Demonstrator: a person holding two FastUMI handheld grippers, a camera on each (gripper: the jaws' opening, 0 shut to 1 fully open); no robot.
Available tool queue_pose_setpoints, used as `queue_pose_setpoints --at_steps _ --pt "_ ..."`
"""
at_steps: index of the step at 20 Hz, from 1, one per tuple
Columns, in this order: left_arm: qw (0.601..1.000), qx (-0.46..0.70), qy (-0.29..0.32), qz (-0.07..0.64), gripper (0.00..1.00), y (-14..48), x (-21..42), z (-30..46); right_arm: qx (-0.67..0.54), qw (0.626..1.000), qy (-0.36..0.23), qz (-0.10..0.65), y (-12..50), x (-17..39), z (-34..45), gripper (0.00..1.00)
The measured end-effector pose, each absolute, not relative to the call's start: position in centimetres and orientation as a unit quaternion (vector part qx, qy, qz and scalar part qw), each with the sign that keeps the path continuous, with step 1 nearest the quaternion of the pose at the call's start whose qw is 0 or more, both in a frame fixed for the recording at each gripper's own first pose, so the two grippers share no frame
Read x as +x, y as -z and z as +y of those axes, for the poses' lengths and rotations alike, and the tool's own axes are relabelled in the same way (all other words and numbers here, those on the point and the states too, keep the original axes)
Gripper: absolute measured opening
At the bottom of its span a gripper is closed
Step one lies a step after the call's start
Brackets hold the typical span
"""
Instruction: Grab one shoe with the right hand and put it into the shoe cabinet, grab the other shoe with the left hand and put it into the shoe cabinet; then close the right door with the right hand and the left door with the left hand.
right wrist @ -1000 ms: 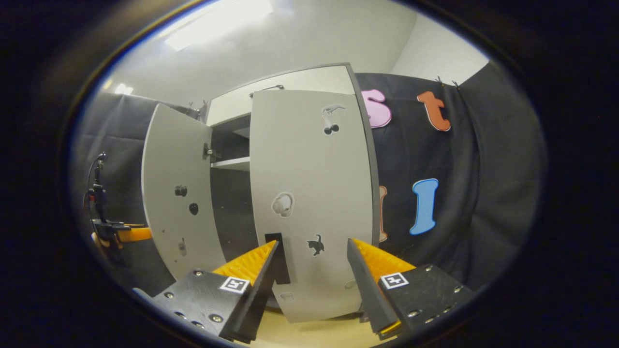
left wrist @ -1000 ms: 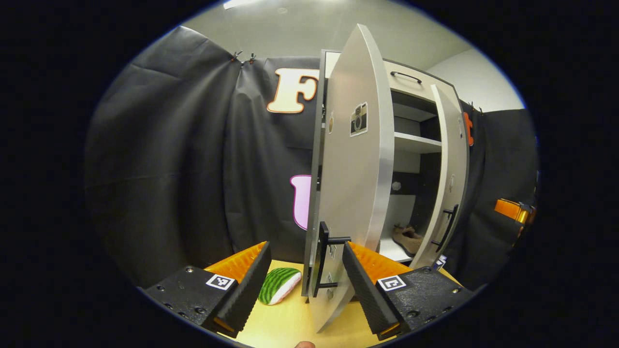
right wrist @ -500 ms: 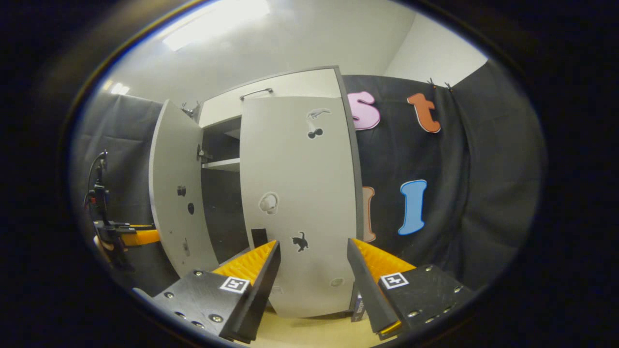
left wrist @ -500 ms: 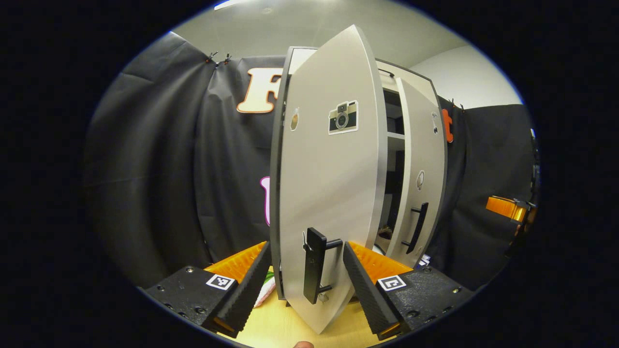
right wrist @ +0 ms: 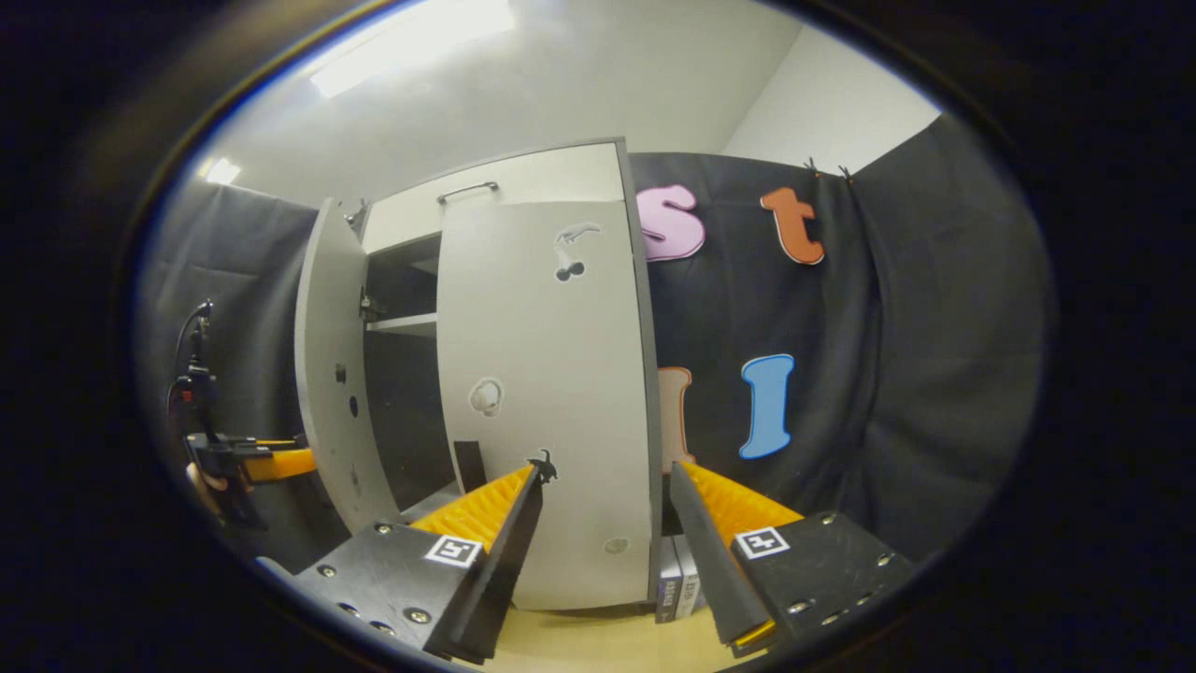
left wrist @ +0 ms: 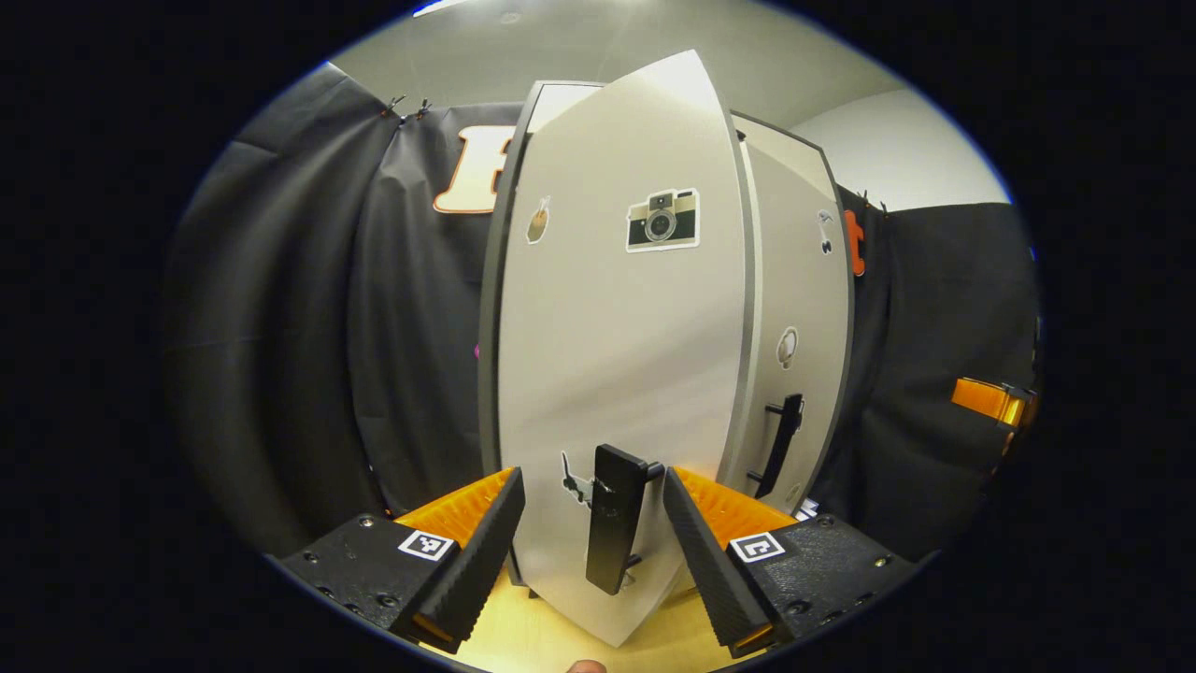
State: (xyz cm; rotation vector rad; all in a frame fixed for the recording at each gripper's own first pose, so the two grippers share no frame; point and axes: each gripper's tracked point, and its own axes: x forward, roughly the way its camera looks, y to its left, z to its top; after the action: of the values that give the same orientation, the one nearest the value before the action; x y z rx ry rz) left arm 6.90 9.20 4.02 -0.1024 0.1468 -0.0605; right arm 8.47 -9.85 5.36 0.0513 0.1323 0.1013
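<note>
The pale grey shoe cabinet (right wrist: 523, 182) stands on a wooden tabletop. In the left gripper view its left door (left wrist: 617, 346), marked with a camera sticker, is close in front and swung most of the way in. That door's black handle (left wrist: 612, 519) sits between the fingers of my open left gripper (left wrist: 590, 486). The right door (right wrist: 551, 393) lies flat against the cabinet front, and my open right gripper (right wrist: 604, 472) hangs just before its lower edge with nothing between the fingers. The left door (right wrist: 327, 374) still stands ajar in the right gripper view. The shoes are hidden behind the doors.
Black cloth walls close in behind and beside the cabinet. Small boxes (right wrist: 675, 579) stand at the cabinet's right foot. My left gripper (right wrist: 252, 463) and the hand holding it show far left. The wooden tabletop (left wrist: 523, 636) runs under the fingers.
The left door has swung steadily inward, hiding the shelves, the shoe inside and the watermelon-patterned thing on the table. The right door has gone from ajar to flat against the cabinet.
</note>
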Motion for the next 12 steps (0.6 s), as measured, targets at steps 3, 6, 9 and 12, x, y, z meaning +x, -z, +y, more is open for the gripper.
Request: queue_pose_setpoints --at_steps 3,6,9,12 --pt "0.996 -0.047 0.034 0.071 0.92 -4.0 7.8 7.6 0.023 0.997 -0.041 0.066 -5.6 8.2 -11.0 0.83" --pt "0.995 -0.053 0.047 0.069 0.96 -3.6 9.6 6.2 0.021 0.998 -0.025 0.063 -5.9 7.8 -12.0 0.83" --pt "0.994 -0.053 0.058 0.07 0.99 -3.4 11.3 4.9 0.02 0.998 -0.006 0.059 -6.3 6.8 -14.2 0.83" --pt "0.995 -0.036 0.061 0.07 0.99 -3.3 12.6 4.0 0.018 0.998 0.016 0.057 -6.8 6.0 -16.0 0.83"
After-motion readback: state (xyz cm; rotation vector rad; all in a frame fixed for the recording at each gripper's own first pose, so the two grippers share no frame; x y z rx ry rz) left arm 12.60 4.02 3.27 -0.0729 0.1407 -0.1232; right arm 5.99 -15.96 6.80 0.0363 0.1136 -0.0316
